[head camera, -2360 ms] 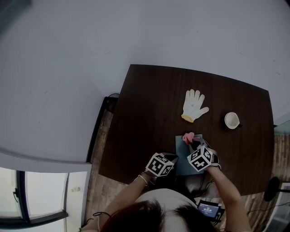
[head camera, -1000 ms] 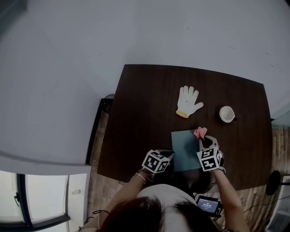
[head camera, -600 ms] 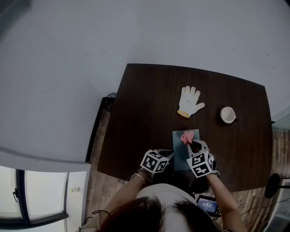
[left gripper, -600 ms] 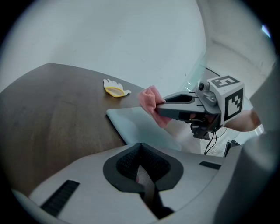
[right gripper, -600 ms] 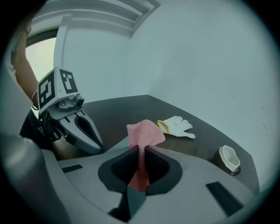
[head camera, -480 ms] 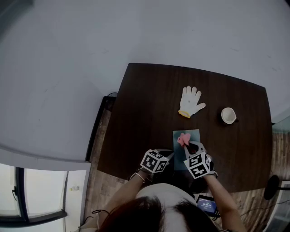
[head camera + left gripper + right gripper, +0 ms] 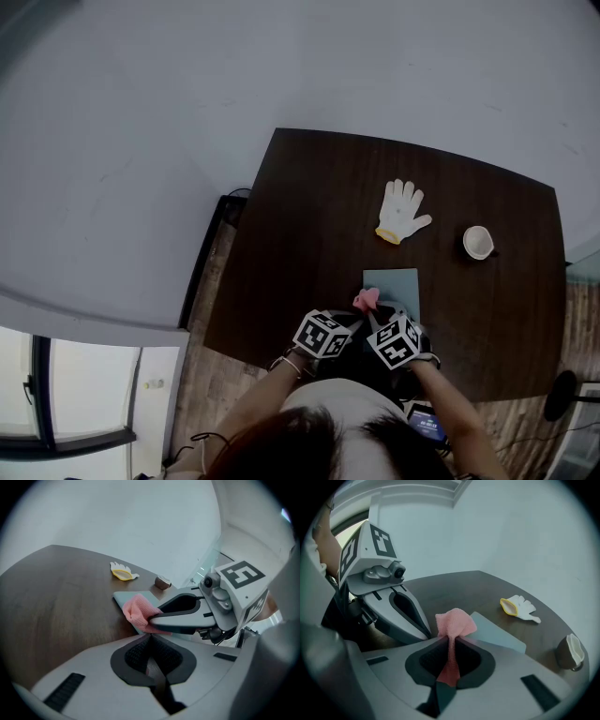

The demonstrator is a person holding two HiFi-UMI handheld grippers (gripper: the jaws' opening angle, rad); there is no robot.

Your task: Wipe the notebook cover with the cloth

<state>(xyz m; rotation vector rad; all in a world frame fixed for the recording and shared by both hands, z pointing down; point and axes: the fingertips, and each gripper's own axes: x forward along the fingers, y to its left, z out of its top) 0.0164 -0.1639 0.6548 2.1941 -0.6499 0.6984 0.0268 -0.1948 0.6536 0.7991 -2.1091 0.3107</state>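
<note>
Right tongs (image 7: 449, 638) pinch one cloth (image 7: 454, 622); one notebook (image 7: 400, 284), one glove (image 7: 403, 212), perhaps a cup (image 7: 478, 243).

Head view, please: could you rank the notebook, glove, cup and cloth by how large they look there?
1. notebook, even with its near end hidden
2. glove, close behind
3. cup and cloth: they look about alike. The cloth is bunched up, so I would not rank them.

Soft diffuse indoor light, faint shadows, head view dimmish, bright daylight from window (image 7: 84, 412) at 8 o'clock, heavy fisheye bend and dark vignette round both my gripper views, near foreground soft, cloth (image 7: 454, 623) crisp.
</note>
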